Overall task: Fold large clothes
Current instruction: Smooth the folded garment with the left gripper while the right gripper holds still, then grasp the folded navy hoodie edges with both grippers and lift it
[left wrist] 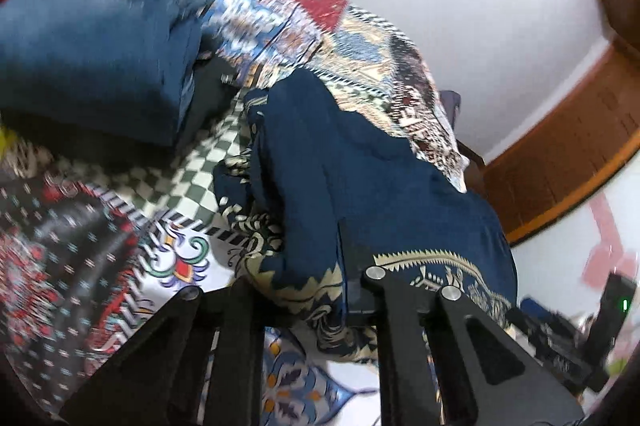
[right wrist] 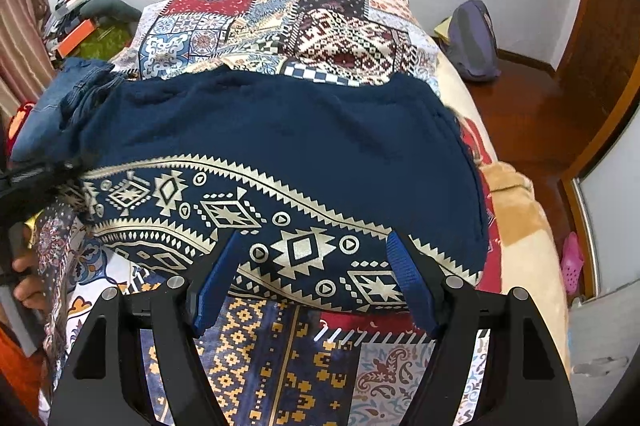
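Note:
A dark navy garment (right wrist: 280, 137) with a cream geometric border lies folded across the patchwork bedspread (right wrist: 304, 21). My right gripper (right wrist: 314, 246) is open, its blue-padded fingers (right wrist: 404, 266) spread over the garment's patterned near edge, holding nothing. In the left wrist view the same navy garment (left wrist: 360, 169) is bunched up. My left gripper (left wrist: 296, 274) sits at its patterned hem, and cloth drapes over the fingers. Whether the jaws are closed on it is hidden by the fabric.
Folded blue jeans (left wrist: 96, 45) lie on the bed to the left, also in the right wrist view (right wrist: 60, 97). A beige blanket (right wrist: 520, 218) hangs off the bed's right side. A purple bag (right wrist: 472, 41) rests on the wooden floor. A wooden door (left wrist: 568, 141) stands at right.

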`<state>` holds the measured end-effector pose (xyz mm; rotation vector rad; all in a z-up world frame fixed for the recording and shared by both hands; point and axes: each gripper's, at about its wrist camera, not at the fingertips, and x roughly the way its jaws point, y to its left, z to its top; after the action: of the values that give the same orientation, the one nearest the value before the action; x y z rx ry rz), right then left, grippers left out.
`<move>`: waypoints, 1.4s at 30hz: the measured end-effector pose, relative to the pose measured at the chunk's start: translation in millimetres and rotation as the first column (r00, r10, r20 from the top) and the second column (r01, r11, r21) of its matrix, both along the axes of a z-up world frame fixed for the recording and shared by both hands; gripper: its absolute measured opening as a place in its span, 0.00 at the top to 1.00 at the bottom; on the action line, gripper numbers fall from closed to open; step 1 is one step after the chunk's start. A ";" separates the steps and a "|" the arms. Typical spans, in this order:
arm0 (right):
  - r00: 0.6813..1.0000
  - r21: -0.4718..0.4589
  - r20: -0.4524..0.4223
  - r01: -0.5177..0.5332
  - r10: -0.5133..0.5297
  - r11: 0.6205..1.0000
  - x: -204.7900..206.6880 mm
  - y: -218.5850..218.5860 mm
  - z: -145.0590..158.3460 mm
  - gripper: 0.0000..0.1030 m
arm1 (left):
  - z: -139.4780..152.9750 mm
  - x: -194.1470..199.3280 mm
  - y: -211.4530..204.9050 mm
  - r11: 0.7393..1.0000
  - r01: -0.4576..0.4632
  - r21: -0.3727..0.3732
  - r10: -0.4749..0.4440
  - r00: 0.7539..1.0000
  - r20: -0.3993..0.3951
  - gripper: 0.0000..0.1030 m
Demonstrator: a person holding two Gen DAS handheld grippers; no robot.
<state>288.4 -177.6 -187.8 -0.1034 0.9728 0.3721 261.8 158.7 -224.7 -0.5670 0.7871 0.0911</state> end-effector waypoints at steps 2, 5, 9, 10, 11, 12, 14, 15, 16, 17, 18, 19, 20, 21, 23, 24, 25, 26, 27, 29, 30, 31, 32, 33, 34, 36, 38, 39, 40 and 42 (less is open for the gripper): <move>1.000 0.011 0.004 -0.001 0.001 1.000 0.0 1.6 3.6 0.31 | 9.4 -8.7 0.9 0.999 0.018 0.035 -0.018 1.000 -0.004 0.89; 1.000 0.035 0.012 -0.009 0.008 0.999 -0.1 7.6 9.8 0.31 | 26.7 -19.5 2.1 0.993 0.008 0.117 -0.012 1.000 0.029 0.91; 0.999 0.064 0.024 -0.041 0.040 0.997 2.5 29.6 18.8 0.31 | 59.9 -35.2 9.4 0.980 -0.010 0.197 -0.011 0.994 0.107 0.94; 0.998 0.070 0.026 -0.053 0.051 0.996 3.3 36.5 20.2 0.31 | 65.4 -33.3 9.1 0.979 -0.008 0.205 -0.016 0.993 0.117 0.94; 0.997 0.077 0.028 -0.074 0.072 0.994 3.9 47.8 22.0 0.31 | 71.3 -34.9 7.1 0.974 -0.006 0.225 -0.024 0.991 0.128 0.94; 0.995 0.081 0.031 -0.092 0.090 0.992 3.5 56.3 22.7 0.31 | 76.3 -35.5 4.3 0.967 -0.001 0.254 -0.035 0.990 0.138 0.94; 0.989 0.094 0.045 -0.143 0.139 0.985 3.6 77.4 24.2 0.31 | 78.7 -33.7 2.1 0.961 0.001 0.277 -0.042 0.989 0.141 0.94; 0.987 0.098 0.046 -0.157 0.154 0.983 3.4 85.1 23.6 0.31 | 75.2 -33.4 4.3 0.963 -0.001 0.269 -0.037 0.990 0.135 0.94; 0.986 0.099 0.046 -0.165 0.161 0.981 3.8 91.1 22.1 0.31 | 71.6 -33.9 8.3 0.966 -0.006 0.260 -0.029 0.991 0.129 0.94; 0.985 0.093 0.045 -0.173 0.169 0.981 4.5 99.0 19.2 0.31 | 66.7 -34.2 12.6 0.968 -0.012 0.249 -0.019 0.993 0.120 0.94; 0.984 0.087 0.044 -0.177 0.174 0.980 5.6 102.6 16.8 0.31 | 62.0 -35.9 17.1 0.971 -0.020 0.239 -0.007 0.994 0.112 0.94; 0.984 0.082 0.041 -0.178 0.176 0.981 8.0 105.0 14.4 0.31 | 58.9 -37.7 19.5 0.972 -0.025 0.233 -0.001 0.994 0.109 0.94; 0.984 0.074 0.034 -0.175 0.173 0.982 10.2 107.2 11.1 0.31 | 57.7 -40.4 21.7 0.971 -0.030 0.239 0.003 0.994 0.110 0.94; 0.986 0.059 0.025 -0.167 0.165 0.984 12.6 108.8 6.9 0.31 | 58.8 -42.7 22.2 0.968 -0.039 0.250 0.010 0.993 0.115 0.94; 0.987 0.016 0.021 -0.157 0.157 0.987 12.9 111.2 1.0 0.31 | 67.1 -45.0 17.9 0.961 -0.048 0.274 0.010 0.990 0.141 0.94; 0.987 0.001 0.016 -0.161 0.161 0.987 13.7 113.0 -2.8 0.31 | 75.9 -46.4 15.3 0.959 -0.049 0.280 0.002 0.986 0.164 0.94; 0.985 -0.002 0.006 -0.173 0.173 0.985 14.2 115.5 -6.3 0.31 | 85.5 -46.6 11.9 0.959 -0.041 0.279 -0.014 0.982 0.191 0.94; 0.983 0.008 -0.010 -0.184 0.184 0.983 14.7 117.9 -10.4 0.31 | 92.3 -46.0 8.4 0.958 -0.033 0.284 -0.028 0.978 0.207 0.94; 0.982 0.022 -0.025 -0.188 0.188 0.982 14.3 121.2 -14.2 0.31 | 101.7 -44.4 1.9 0.954 -0.027 0.298 -0.043 0.974 0.224 0.94; 0.980 0.047 -0.038 -0.193 0.194 0.980 12.5 130.8 -18.1 0.28 | 116.4 -38.8 -14.2 0.944 -0.001 0.331 -0.087 0.964 0.251 0.94; 0.980 0.055 -0.042 -0.194 0.197 0.979 9.7 136.7 -19.6 0.28 | 121.0 -35.5 -21.1 0.940 0.010 0.341 -0.105 0.960 0.258 0.94; 0.979 0.060 -0.046 -0.198 0.200 0.978 8.0 142.1 -20.4 0.28 | 125.1 -30.7 -29.9 0.935 0.024 0.355 -0.124 0.957 0.262 0.94; 0.976 0.066 -0.053 -0.209 0.213 0.976 6.3 147.5 -21.1 0.28 | 128.1 -25.7 -38.7 0.930 0.034 0.367 -0.138 0.955 0.262 0.94; 0.972 0.074 -0.059 -0.223 0.227 0.972 5.5 150.1 -21.0 0.28 | 129.6 -22.3 -45.9 0.926 0.041 0.375 -0.148 0.954 0.262 0.94; 0.968 0.085 -0.065 -0.237 0.243 0.968 5.2 151.1 -20.4 0.28 | 132.0 -18.8 -52.5 0.922 0.047 0.384 -0.159 0.951 0.264 0.94; 0.961 0.114 -0.073 -0.256 0.265 0.960 8.1 143.3 -14.9 0.28 | 137.9 -13.5 -67.5 0.911 0.061 0.407 -0.185 0.944 0.273 0.94; 0.964 0.169 -0.072 -0.243 0.258 0.955 7.9 120.7 -6.7 0.29 | 143.6 -8.2 -82.0 0.905 0.084 0.417 -0.216 0.935 0.280 0.94; 0.970 0.194 -0.065 -0.218 0.235 0.956 8.2 106.1 -1.5 0.30 | 144.7 -5.2 -90.1 0.902 0.098 0.421 -0.232 0.931 0.281 0.94; 0.977 0.210 -0.056 -0.190 0.205 0.959 8.4 91.6 2.8 0.30 | 145.5 -2.6 -97.4 0.899 0.114 0.423 -0.248 0.928 0.278 0.94; 0.991 0.213 -0.025 -0.123 0.131 0.969 7.5 53.7 11.7 0.30 | 147.7 9.7 -115.9 0.899 0.164 0.407 -0.288 0.920 0.265 0.94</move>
<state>295.9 -123.9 -176.1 0.0352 0.9621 0.5956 271.4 42.8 -76.9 -0.1105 0.4940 -0.0678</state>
